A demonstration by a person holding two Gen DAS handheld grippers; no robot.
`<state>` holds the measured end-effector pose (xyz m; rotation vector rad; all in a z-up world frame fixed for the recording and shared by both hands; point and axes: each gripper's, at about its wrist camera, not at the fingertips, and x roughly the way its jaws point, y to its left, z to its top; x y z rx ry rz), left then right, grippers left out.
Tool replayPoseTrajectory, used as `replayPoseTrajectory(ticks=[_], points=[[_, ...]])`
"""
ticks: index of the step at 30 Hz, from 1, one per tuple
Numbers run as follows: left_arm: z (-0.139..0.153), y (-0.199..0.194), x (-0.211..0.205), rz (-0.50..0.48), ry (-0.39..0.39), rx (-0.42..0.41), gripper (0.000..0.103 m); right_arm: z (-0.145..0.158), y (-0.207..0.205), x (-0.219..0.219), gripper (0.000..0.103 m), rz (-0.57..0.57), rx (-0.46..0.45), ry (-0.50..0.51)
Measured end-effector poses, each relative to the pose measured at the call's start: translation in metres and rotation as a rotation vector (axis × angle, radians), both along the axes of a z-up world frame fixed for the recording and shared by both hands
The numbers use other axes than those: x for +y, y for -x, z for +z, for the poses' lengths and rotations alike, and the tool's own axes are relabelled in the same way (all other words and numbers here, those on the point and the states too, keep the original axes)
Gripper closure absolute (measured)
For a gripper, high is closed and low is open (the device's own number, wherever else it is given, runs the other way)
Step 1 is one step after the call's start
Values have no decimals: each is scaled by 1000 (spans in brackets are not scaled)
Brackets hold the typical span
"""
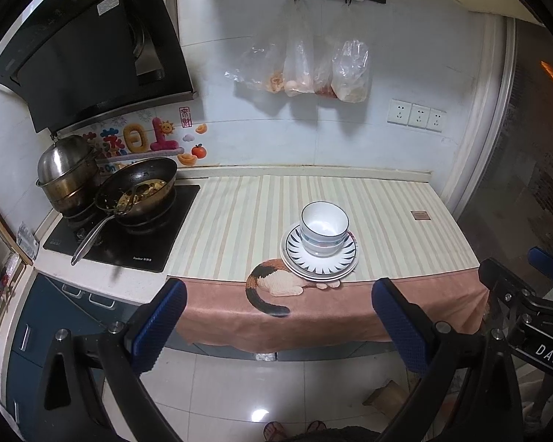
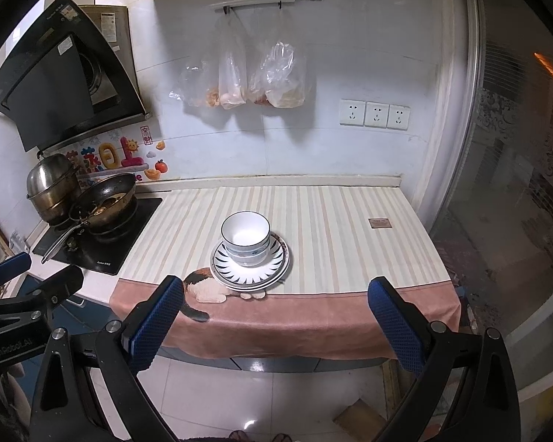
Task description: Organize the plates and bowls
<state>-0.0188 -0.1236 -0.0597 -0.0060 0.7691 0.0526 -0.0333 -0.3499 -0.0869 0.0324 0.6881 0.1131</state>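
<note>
**Dishes stacked, both tools standing off**

The bowls (image 1: 324, 230) sit nested, at least 2 deep, on a stack of plates (image 1: 320, 261) near the front edge of the striped cloth (image 1: 239, 213). That probably keeps them compact and within easy reach. The top bowl is empty. The left gripper (image 1: 278, 324) and right gripper (image 2: 276, 326) hang back over the floor, well apart from the stack, jaws spread wide, gripping nothing. On the stove (image 1: 129, 235), a pan (image 1: 138, 188) holds cooked food beside a lidded steel pot (image 1: 68, 173).
</note>
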Motion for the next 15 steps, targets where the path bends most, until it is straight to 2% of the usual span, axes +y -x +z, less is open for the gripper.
replayPoseTrajectory(ticks=[15], points=[[-1,1,-2,2,1,2,0,-1,0,1,1,-3,-3,7]])
